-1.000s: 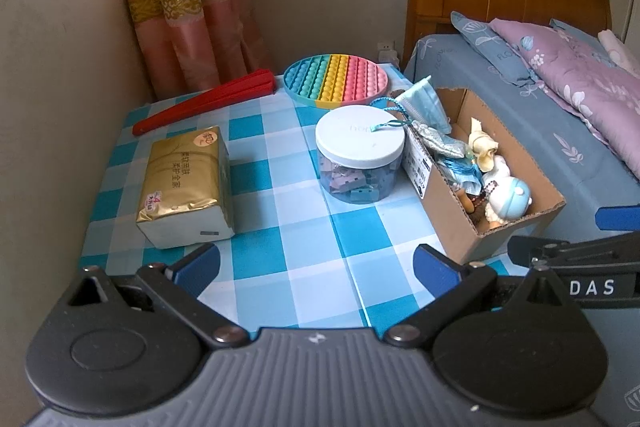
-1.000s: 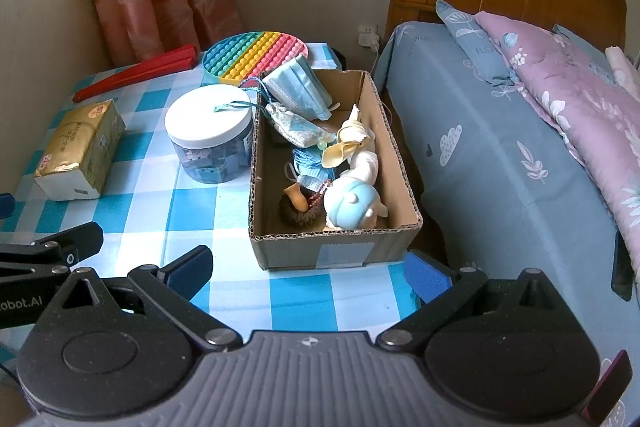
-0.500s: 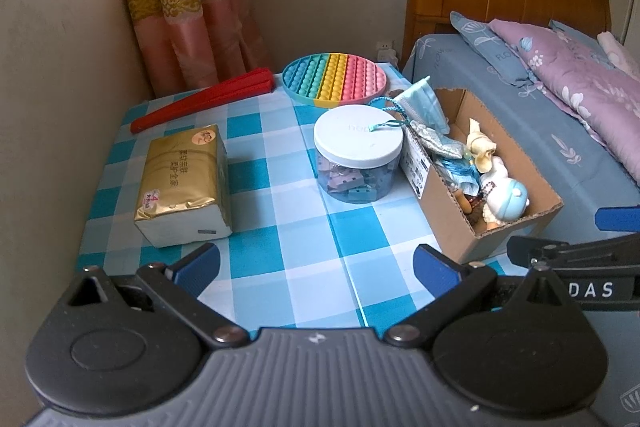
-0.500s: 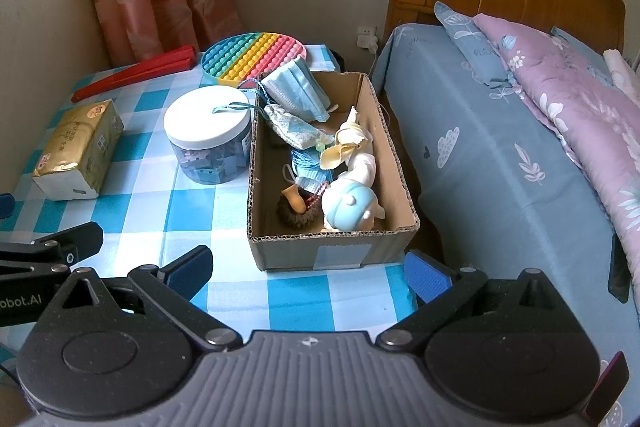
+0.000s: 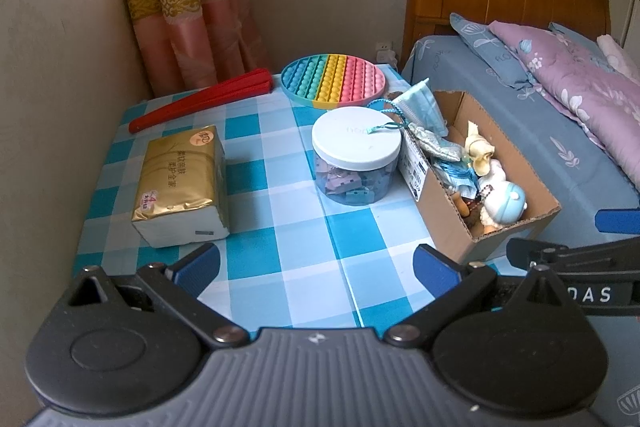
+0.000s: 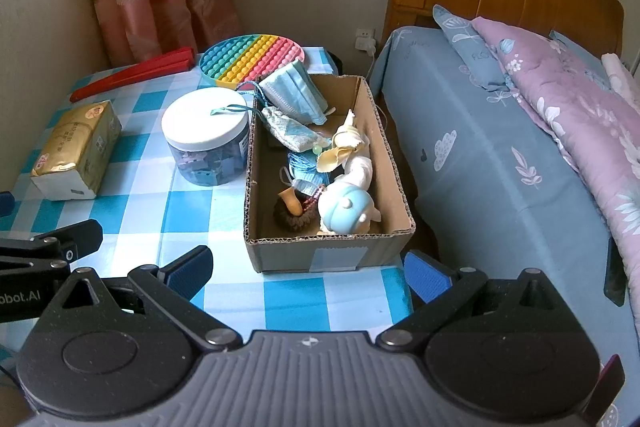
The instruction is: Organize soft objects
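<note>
A cardboard box [image 6: 384, 243] [image 5: 444, 203] at the table's right edge holds soft things: a blue face mask [image 6: 294, 91] [image 5: 420, 105], a small patterned pouch [image 6: 292, 131], a blue-capped plush doll [image 6: 346, 211] [image 5: 506, 205], a cream toy [image 6: 340, 147] and a brown one [image 6: 292, 215]. A gold tissue pack [image 5: 178, 179] [image 6: 76, 151] lies at the left. My left gripper [image 5: 316, 263] is open and empty above the table's near edge. My right gripper [image 6: 306, 267] is open and empty just before the box.
A white-lidded jar [image 5: 356, 155] [image 6: 206, 139] stands beside the box. A rainbow pop-it disc [image 5: 332, 81] and a red folded fan [image 5: 204, 99] lie at the back. A bed [image 6: 500, 155] adjoins the checked table [image 5: 272, 219] on the right; wall and curtain at left.
Both grippers have drawn back slightly, so the scene sits a little farther off. Nothing on the table has moved.
</note>
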### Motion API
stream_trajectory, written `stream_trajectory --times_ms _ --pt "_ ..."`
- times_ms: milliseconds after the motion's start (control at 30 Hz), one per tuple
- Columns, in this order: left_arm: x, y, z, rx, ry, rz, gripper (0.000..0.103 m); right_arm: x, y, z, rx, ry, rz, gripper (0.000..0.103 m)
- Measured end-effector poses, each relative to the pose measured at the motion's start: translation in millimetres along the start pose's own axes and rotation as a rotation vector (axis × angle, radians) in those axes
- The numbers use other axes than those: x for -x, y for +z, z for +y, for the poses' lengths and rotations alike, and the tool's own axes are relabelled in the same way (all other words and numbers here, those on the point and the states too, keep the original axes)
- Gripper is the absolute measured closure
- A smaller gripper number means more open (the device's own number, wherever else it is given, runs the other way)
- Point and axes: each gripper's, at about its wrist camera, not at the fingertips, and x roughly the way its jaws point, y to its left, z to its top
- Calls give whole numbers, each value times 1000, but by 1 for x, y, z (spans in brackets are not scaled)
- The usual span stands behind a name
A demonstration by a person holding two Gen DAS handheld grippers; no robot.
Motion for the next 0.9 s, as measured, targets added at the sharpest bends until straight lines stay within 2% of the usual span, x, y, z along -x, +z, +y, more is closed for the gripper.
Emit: stream_trajectory --times_ms 900 --pt "0 0 1 3 -1 3 1 0 -2 0 -1 -2 -1 0"
